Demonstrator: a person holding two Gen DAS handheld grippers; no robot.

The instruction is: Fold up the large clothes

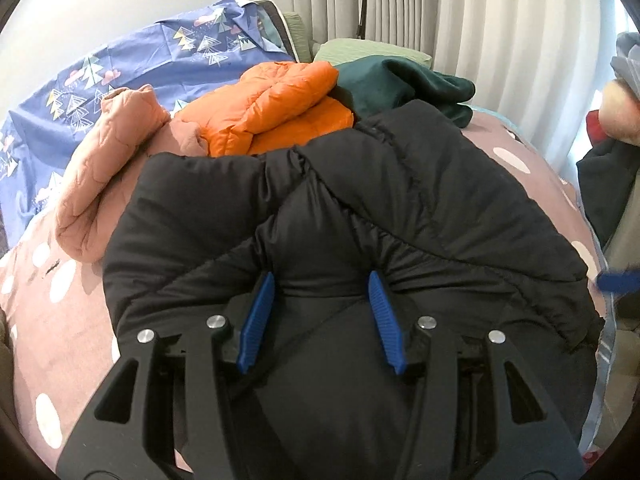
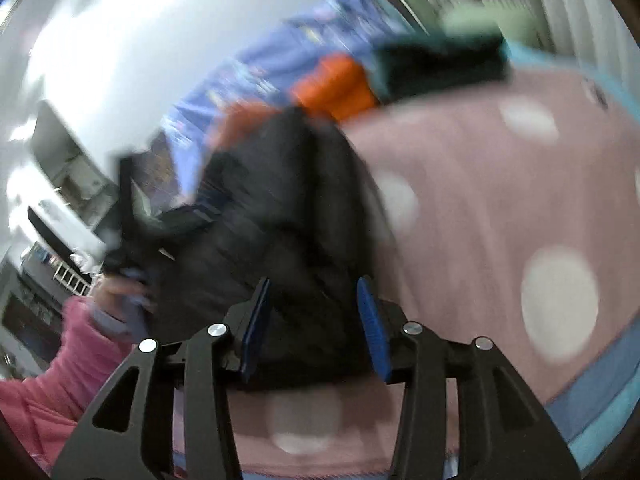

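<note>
A black puffer jacket lies bunched on the pink polka-dot bedspread. My left gripper is shut on a thick fold of the jacket; the fabric bulges between its blue fingers. In the blurred right wrist view the same jacket runs from the gripper toward the far left. My right gripper has its jaws either side of the jacket's near edge, with black fabric filling the gap. The other hand, in a pink sleeve, holds the left gripper at the jacket's far end.
Behind the black jacket lie a folded orange puffer jacket, a pink quilted garment and a dark green garment. A blue patterned sheet covers the back left. White curtains hang behind the bed.
</note>
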